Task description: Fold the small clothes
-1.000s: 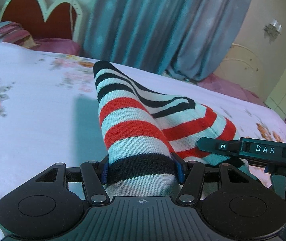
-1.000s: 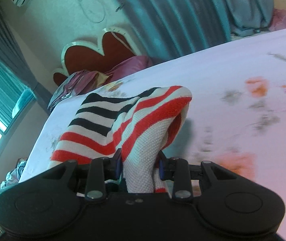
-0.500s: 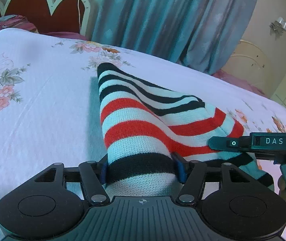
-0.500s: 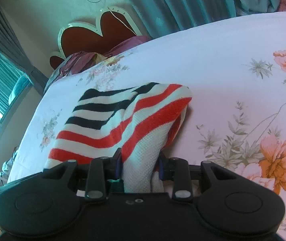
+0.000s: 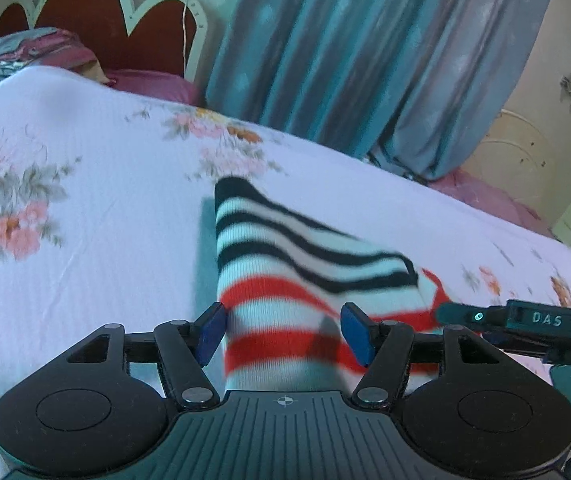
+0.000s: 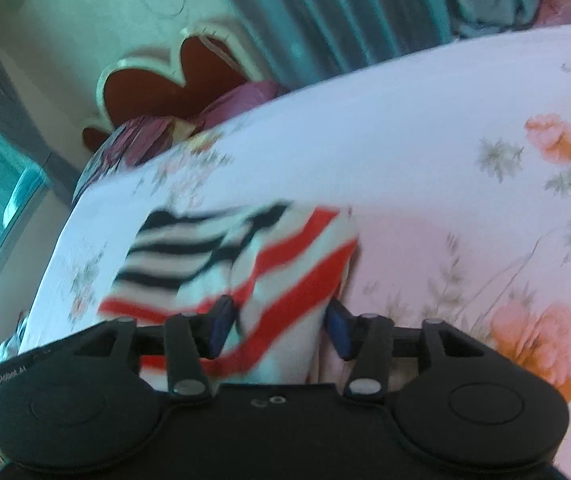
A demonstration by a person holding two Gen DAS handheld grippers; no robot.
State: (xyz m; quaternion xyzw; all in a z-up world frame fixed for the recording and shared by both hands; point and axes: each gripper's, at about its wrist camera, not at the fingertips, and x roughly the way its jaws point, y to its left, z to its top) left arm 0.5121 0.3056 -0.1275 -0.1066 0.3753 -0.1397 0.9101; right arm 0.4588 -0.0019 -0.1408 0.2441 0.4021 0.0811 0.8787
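A knit garment [image 5: 293, 248] striped black, red and pale blue lies bunched on the flowered bedsheet [image 5: 105, 240]. My left gripper [image 5: 284, 332] straddles its near end. The blue pads [image 5: 211, 332] stand bare beside the cloth and do not pinch it. In the right wrist view the same garment [image 6: 213, 248] runs between the jaws of my right gripper [image 6: 281, 326], which are opening. A gap shows at the right pad [image 6: 339, 332], so the cloth lies loose. The right gripper's housing [image 5: 525, 320] sits just right of the garment.
The bedsheet [image 6: 425, 168] stretches wide to the left and far side of the garment. A scalloped red headboard [image 5: 101, 12] and pillows [image 5: 25, 48] stand at the far end. Teal curtains [image 5: 365, 60] hang behind the bed.
The right jaws have spread off the cloth they were pinching. In the left view the garment has slipped: red stripes now sit between the pads instead of the black band. Both hands sank towards the bed.
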